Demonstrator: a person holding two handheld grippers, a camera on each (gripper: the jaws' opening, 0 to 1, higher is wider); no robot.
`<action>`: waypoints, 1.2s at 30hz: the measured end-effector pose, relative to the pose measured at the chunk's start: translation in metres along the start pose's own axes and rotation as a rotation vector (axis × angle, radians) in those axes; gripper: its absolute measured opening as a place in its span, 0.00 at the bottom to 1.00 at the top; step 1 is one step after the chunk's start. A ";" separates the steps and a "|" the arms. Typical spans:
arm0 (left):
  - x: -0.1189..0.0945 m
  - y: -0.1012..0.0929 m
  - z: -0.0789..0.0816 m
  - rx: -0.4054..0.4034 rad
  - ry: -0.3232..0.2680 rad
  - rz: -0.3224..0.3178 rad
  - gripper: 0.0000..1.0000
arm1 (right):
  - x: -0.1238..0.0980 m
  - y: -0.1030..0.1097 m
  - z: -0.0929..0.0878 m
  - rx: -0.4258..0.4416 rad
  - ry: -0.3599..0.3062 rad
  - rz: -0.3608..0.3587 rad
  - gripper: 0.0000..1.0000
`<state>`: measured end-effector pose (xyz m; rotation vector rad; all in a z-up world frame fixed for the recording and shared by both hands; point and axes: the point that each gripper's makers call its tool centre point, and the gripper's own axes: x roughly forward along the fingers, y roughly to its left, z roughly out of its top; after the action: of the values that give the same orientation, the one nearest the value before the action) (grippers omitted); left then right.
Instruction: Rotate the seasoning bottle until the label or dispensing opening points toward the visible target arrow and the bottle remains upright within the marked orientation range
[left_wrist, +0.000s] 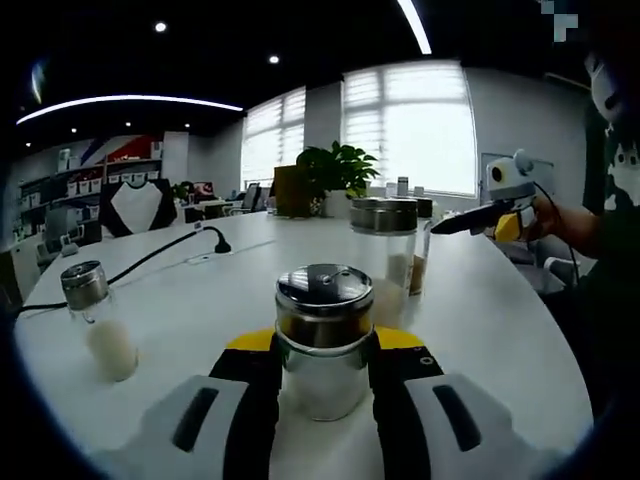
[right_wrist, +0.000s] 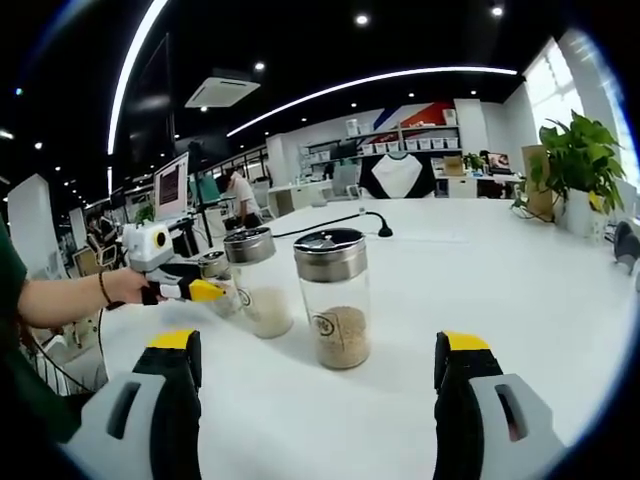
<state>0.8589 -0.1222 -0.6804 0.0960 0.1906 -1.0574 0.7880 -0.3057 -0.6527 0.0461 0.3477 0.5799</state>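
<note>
Upright, the seasoning bottle (left_wrist: 324, 340) stands clamped between the left gripper (left_wrist: 324, 385) fingers; right gripper (right_wrist: 318, 385) fingers spread wide.

Seasoning bottle (left_wrist: 324, 340) upright on white table (steel shaker lid, glass body), clamped between jaws.

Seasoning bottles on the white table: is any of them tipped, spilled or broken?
Nothing stands out. The bottle in the left gripper stands upright, lid on. The brown-filled bottle and the white-filled bottle are also upright and capped, and the table shows no spill.
</note>
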 end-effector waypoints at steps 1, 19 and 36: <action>0.000 0.000 0.000 0.002 0.000 -0.007 0.36 | 0.000 0.000 0.000 -0.001 0.001 -0.001 0.99; 0.000 -0.003 -0.001 0.035 -0.008 -0.066 0.36 | -0.003 -0.003 -0.005 -0.001 0.017 -0.017 0.99; -0.018 0.002 -0.003 -0.052 -0.012 0.075 0.57 | -0.003 -0.004 -0.006 0.016 0.016 -0.020 0.99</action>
<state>0.8514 -0.1052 -0.6796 0.0493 0.2027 -0.9777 0.7856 -0.3112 -0.6585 0.0537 0.3680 0.5577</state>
